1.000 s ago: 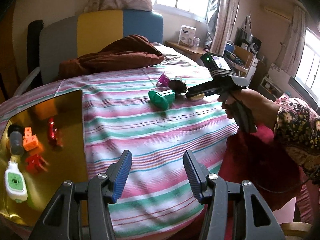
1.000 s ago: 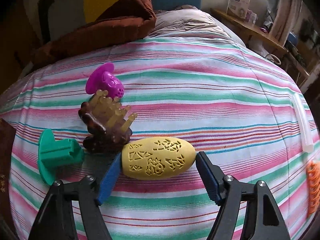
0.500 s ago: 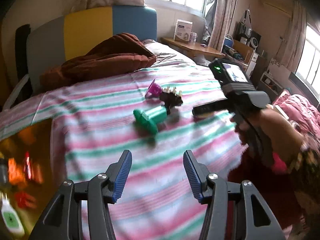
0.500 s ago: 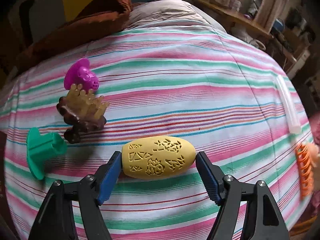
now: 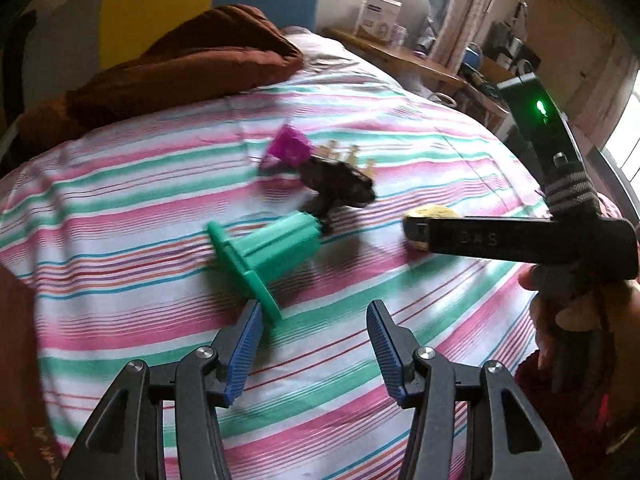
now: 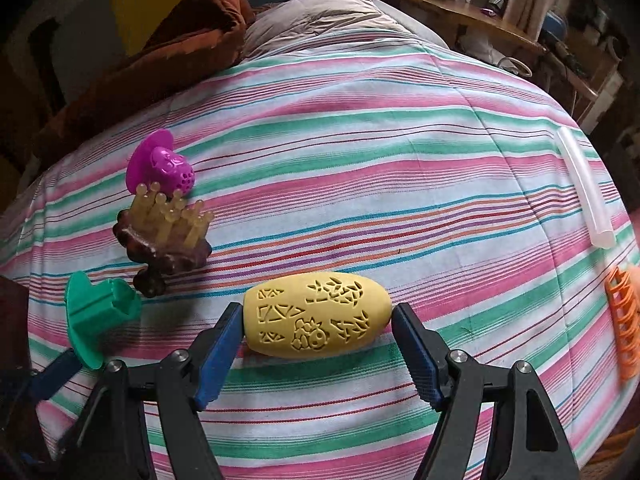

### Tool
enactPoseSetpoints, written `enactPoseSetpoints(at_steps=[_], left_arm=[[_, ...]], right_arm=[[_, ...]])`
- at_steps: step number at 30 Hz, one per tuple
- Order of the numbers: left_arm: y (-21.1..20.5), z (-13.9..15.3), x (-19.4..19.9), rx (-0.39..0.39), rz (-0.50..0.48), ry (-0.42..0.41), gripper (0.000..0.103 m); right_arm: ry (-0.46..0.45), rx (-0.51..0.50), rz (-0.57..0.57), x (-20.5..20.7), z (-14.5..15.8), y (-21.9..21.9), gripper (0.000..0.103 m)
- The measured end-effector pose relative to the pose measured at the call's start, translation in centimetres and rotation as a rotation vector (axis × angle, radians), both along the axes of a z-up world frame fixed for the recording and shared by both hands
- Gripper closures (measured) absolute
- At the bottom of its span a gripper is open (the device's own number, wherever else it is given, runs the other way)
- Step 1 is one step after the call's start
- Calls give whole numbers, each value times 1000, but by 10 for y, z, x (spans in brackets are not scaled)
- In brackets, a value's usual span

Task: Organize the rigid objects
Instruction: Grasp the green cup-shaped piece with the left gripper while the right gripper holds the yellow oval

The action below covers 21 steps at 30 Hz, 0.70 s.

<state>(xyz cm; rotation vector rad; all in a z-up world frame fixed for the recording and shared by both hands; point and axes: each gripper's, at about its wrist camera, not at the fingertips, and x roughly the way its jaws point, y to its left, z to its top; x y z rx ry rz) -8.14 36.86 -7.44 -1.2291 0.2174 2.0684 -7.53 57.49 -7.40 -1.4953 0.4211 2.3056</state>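
Note:
On the striped bed cover lie a green flanged plastic piece (image 5: 266,258) (image 6: 98,316), a brown base with yellow pegs (image 5: 338,184) (image 6: 164,236) and a purple piece (image 5: 290,148) (image 6: 162,166). My right gripper (image 6: 318,328) is shut on a yellow carved egg-shaped object (image 6: 318,316), whose tip shows in the left wrist view (image 5: 432,212). My left gripper (image 5: 314,330) is open and empty, its left fingertip just beside the green piece's flange.
A brown blanket (image 5: 192,64) lies at the head of the bed. A clear tube (image 6: 584,188) and an orange grid piece (image 6: 624,320) lie at the right edge. The right hand and gripper body (image 5: 520,236) are to the right of the green piece.
My left gripper has swung right and forward, away from the tray, and close to the green piece. My right gripper has drawn the yellow object back from the brown peg base.

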Motion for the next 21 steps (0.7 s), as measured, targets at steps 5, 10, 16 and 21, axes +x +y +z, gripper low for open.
enactPoseSetpoints(at_steps=[5, 10, 16, 21], left_arm=[[19, -6, 12, 37, -87, -42, 49], [26, 5, 40, 51, -212, 33, 49], [-3, 24, 22, 122, -56, 63, 49], [-2, 34, -10, 73, 33, 106, 49]], right_arm=[[6, -22, -10, 3, 0, 1, 28], [9, -32, -14, 5, 0, 0, 27], [8, -35, -15, 3, -1, 3, 27], [7, -34, -13, 1, -2, 7, 27]])
